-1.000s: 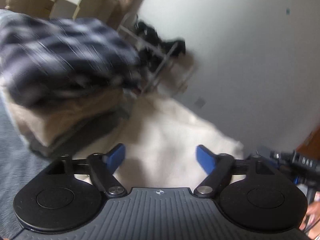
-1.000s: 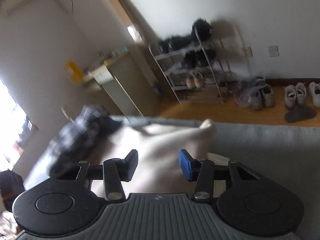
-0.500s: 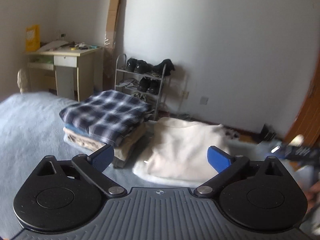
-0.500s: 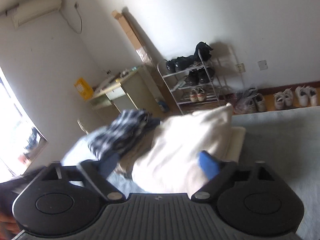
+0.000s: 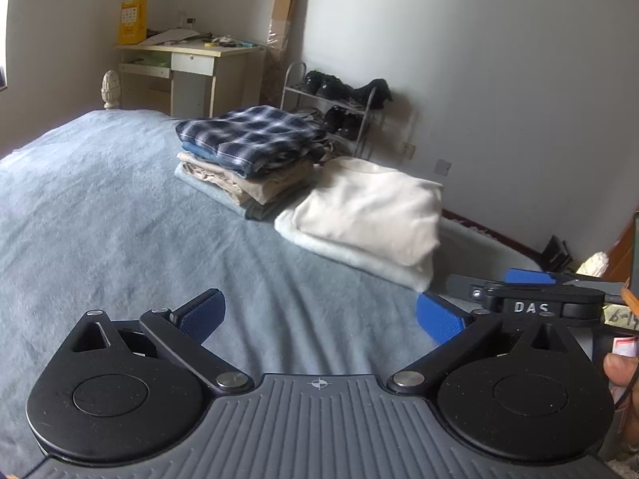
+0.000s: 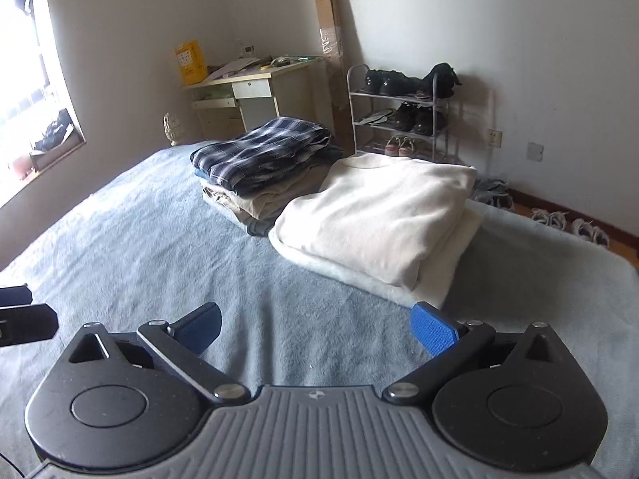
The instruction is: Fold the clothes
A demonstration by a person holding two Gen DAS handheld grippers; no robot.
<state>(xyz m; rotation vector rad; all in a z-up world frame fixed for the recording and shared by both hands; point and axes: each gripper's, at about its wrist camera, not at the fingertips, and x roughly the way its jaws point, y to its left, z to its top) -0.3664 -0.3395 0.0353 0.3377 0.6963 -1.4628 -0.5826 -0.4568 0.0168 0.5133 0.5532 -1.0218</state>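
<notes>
Left wrist view looks out over the bed, its blue-grey cover filling most of the frame and running off the left and bottom edges. On it, toward the far side, sits the stack of folded clothes with a plaid shirt on top, and touching its right side the folded cream garment lying on a paler folded layer whose far edge is hidden. Behind them the shoe rack is partly blocked by the stack, and the desk stands in the corner, its clutter too small to read. The left hand-held gripper hangs over bare cover, jaws spread wide, nothing between them. At the right edge the right hand-held gripper pokes in side-on, mostly cut off, with a fingertip just showing. Right wrist view: same bed, same stack, cream garment nearer the middle; the right hand-held gripper is wide apart and empty too. A black sliver of the left hand-held gripper shows at the left edge.
</notes>
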